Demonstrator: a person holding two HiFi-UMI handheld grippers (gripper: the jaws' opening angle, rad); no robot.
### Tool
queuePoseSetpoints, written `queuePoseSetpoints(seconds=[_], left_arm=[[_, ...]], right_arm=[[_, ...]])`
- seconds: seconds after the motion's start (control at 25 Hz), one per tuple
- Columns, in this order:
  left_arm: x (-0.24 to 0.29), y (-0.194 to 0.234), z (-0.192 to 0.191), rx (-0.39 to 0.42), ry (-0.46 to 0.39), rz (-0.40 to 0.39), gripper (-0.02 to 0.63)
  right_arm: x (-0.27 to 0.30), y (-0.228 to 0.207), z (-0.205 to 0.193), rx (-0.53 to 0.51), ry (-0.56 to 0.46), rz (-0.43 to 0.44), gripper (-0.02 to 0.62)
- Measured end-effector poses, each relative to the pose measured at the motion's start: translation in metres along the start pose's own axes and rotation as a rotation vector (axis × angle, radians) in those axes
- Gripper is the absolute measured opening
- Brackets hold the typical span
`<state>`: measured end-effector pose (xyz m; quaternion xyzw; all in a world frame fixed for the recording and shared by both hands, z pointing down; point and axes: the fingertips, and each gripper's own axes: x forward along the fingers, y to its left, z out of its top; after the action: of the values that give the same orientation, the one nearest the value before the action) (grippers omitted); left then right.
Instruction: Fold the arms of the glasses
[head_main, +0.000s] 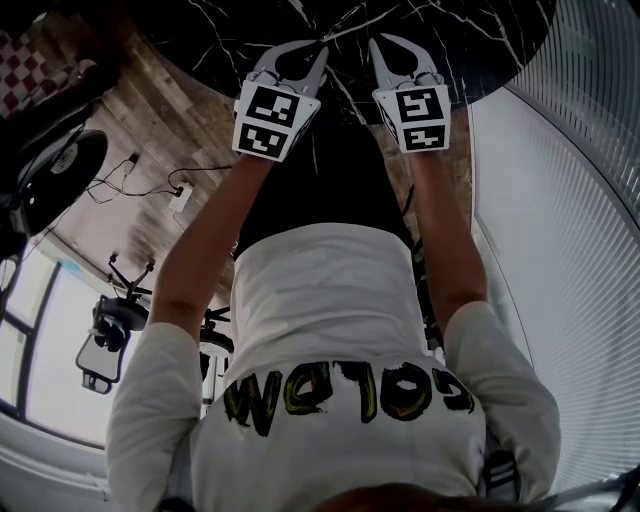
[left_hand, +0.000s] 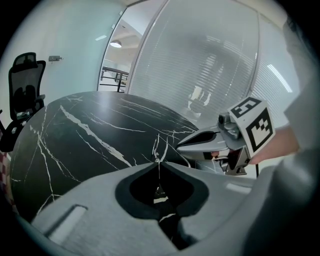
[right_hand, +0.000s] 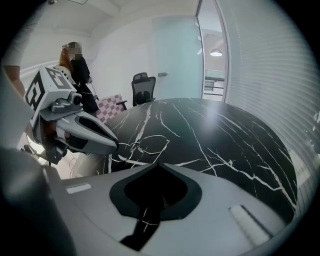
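Note:
Thin wire-framed glasses (right_hand: 149, 145) lie on the black marble table (right_hand: 215, 130) just past my left gripper's tip. My left gripper (right_hand: 116, 145) is shut, and its tip (left_hand: 157, 162) seems to pinch a thin wire of the glasses (left_hand: 159, 146). My right gripper (right_hand: 160, 163) is shut with nothing in it and hovers a little short of the glasses. From the left gripper view the right gripper (left_hand: 179, 146) sits close on the right, pointing inward. From the head view the left gripper (head_main: 322, 52) and the right gripper (head_main: 374, 45) converge over the table's near edge.
Behind the table stand a black office chair (right_hand: 143, 87), a checkered seat (right_hand: 112, 106) and a person (right_hand: 80, 70). A slatted glass wall (right_hand: 260, 75) runs along the right. Another chair (left_hand: 22, 85) is at the table's left side.

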<state>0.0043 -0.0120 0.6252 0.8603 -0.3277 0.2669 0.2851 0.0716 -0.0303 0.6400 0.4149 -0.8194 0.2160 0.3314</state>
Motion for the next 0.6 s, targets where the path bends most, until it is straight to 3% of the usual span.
queuePoseSetpoints(seconds=[0.6], left_arm=[[0.004,-0.012,-0.004,-0.003,0.010,-0.025,0.008]], right_arm=[[0.010,0.032,0.010,-0.031,-0.015,0.068,0.003]])
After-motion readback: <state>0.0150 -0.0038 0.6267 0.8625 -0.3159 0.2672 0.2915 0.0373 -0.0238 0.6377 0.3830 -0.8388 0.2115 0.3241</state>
